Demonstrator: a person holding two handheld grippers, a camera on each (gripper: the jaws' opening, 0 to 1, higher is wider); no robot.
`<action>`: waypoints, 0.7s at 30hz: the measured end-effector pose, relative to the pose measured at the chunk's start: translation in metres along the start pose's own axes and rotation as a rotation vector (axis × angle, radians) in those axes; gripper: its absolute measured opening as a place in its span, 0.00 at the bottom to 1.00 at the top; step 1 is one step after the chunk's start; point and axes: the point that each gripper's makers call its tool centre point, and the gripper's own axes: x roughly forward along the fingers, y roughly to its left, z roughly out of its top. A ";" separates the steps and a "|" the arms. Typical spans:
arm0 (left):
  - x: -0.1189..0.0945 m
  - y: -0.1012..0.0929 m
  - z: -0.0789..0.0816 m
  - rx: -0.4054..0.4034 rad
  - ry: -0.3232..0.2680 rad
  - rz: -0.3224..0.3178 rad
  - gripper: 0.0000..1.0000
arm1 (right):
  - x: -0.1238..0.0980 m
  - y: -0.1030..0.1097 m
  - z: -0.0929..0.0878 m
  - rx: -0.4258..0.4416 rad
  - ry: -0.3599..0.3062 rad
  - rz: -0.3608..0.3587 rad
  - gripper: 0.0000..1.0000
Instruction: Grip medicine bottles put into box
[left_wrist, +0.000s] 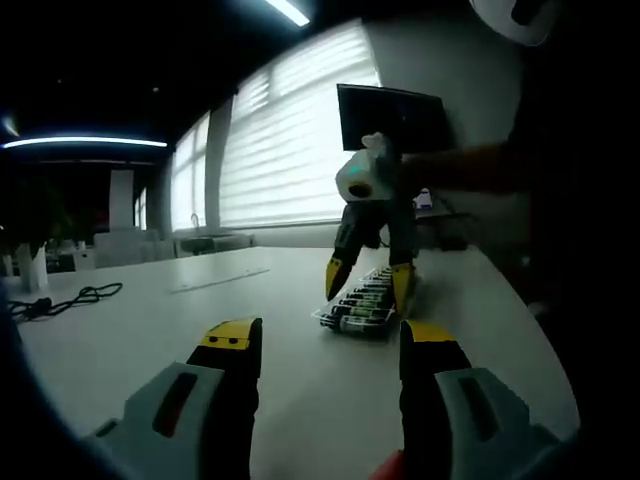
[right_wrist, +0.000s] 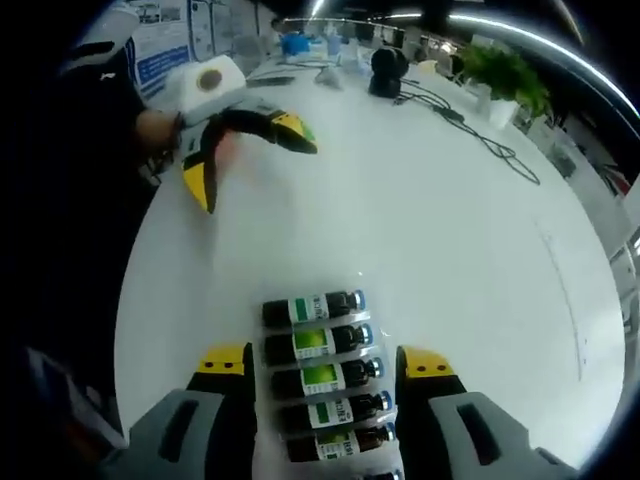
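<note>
Right gripper view shows the right gripper (right_wrist: 322, 375) with jaws wide apart over a row of bottles (right_wrist: 318, 373) lying on the white desk (right_wrist: 430, 230); left gripper (left_wrist: 325, 345) jaws open, empty

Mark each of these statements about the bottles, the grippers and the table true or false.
1. The medicine bottles lie on their sides in a row on the white table. True.
2. The right gripper has its jaws shut tight on one bottle. False: its jaws stand open, one on each side of the row.
3. The left gripper holds a bottle. False: nothing lies between its open jaws.
4. A black cable lies on the table. True.
5. The bottles have dark caps. True.
</note>
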 end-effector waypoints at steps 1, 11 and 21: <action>0.000 0.000 0.000 0.000 -0.001 0.000 0.48 | -0.001 0.000 0.000 0.003 -0.004 -0.004 0.52; 0.000 0.000 0.000 0.005 0.001 0.003 0.48 | -0.027 -0.016 0.022 0.088 -0.172 -0.080 0.57; 0.000 0.003 0.000 -0.002 0.006 0.015 0.50 | -0.070 -0.025 0.035 0.298 -0.564 -0.281 0.54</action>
